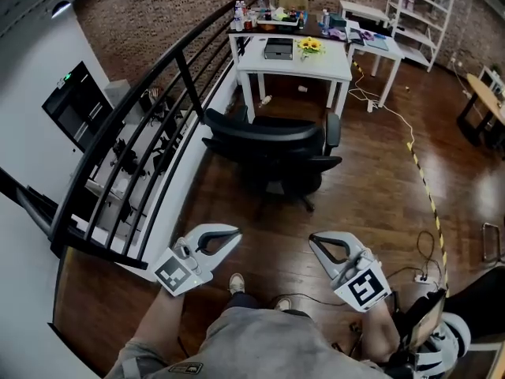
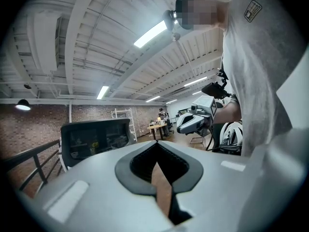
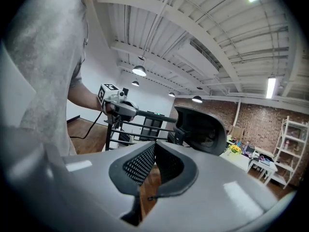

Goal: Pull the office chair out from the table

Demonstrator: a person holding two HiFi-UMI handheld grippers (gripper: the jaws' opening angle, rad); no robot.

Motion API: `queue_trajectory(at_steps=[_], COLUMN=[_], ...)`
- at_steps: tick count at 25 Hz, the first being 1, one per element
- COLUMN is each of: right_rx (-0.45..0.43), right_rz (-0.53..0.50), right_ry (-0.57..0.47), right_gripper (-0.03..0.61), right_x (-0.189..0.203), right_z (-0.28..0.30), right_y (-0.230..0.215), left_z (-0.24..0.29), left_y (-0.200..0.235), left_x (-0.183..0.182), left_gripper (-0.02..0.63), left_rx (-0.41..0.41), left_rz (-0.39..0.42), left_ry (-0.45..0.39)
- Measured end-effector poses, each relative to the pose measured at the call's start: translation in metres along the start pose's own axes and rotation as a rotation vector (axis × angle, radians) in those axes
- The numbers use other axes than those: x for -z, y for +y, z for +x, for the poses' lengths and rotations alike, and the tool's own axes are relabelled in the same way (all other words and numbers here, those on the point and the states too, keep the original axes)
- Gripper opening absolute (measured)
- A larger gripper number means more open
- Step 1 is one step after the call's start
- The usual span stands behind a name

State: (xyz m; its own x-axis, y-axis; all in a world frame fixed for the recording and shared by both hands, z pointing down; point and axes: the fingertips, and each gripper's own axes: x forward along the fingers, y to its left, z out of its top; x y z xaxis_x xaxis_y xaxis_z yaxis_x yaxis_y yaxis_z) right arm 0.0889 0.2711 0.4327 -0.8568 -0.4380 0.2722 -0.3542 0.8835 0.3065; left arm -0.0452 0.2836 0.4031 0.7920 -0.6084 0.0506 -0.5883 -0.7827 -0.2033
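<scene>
The black office chair (image 1: 272, 152) stands on the wooden floor, clear of the white table (image 1: 331, 71) behind it, its backrest facing me. Both grippers hover close to my body, well short of the chair. My left gripper (image 1: 234, 235) is shut with nothing in it, and so is my right gripper (image 1: 314, 242). In the left gripper view the chair's backrest (image 2: 96, 137) is at the left beyond the closed jaws, with the right gripper (image 2: 193, 122) off to the side. The right gripper view shows the chair (image 3: 203, 129) ahead and the left gripper (image 3: 118, 108) at the left.
A black railing (image 1: 158, 117) runs along the left side. A black-and-yellow strip (image 1: 426, 188) and cables cross the floor at the right. A second small white table (image 1: 379, 46) and a white shelf (image 1: 418, 14) stand at the back. A helmet (image 1: 442, 346) lies near my right foot.
</scene>
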Motion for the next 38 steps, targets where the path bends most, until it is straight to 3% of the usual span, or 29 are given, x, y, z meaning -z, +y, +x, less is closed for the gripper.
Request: queue_trajectory(at_steps=[20, 29, 38], right_rx=[0.09, 0.052, 0.035], right_rz=[0.162, 0.175, 0.161], right_ry=[0.067, 0.08, 0.066], right_gripper=[0.0, 0.0, 0.0], right_x=[-0.033, -0.03, -0.028], right_z=[0.038, 0.052, 0.046], right_y=[0.117, 0.14, 0.143], left_z=[-0.068, -0.073, -0.066], left_y=[-0.04, -0.056, -0.074], left_x=[0.012, 0.024, 0.022], left_gripper=[0.0, 0.0, 0.0], left_rx=[0.213, 0.228, 0.231], left_rz=[-0.089, -0.163, -0.161], left_ry=[-0.039, -0.045, -0.053])
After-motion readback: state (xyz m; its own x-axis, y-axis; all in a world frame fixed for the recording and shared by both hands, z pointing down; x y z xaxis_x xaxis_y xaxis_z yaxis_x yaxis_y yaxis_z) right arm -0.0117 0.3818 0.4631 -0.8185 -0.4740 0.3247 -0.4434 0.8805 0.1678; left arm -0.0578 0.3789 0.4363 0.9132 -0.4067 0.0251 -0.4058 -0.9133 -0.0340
